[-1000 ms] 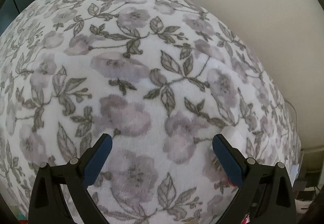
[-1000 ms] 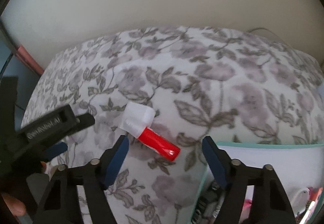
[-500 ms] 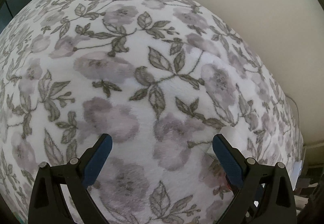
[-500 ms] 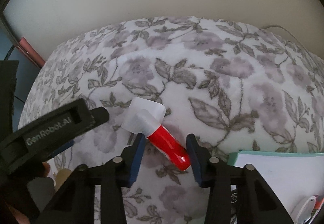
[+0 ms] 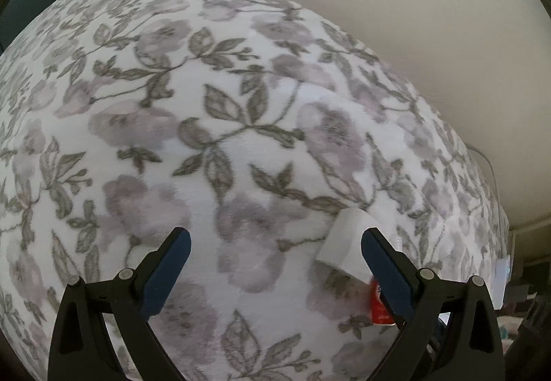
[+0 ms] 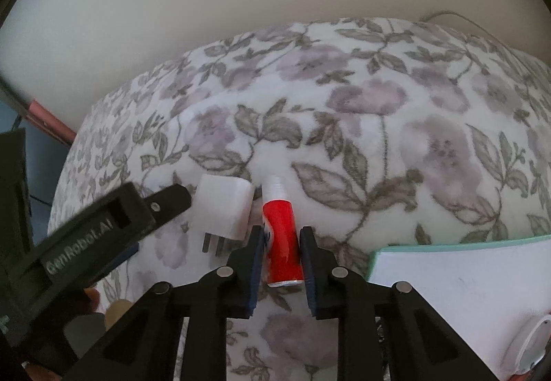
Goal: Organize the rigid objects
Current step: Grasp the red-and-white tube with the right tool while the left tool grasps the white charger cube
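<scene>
Left gripper is held wide over the floral blanket, white plug at its 3 o'clock. Right gripper is clamped on the red tube. Box at 3 o'clock; stowing judged not yet done.

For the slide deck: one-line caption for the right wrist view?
Right gripper shut on a red tube beside a white plug adapter on the floral blanket.
</scene>
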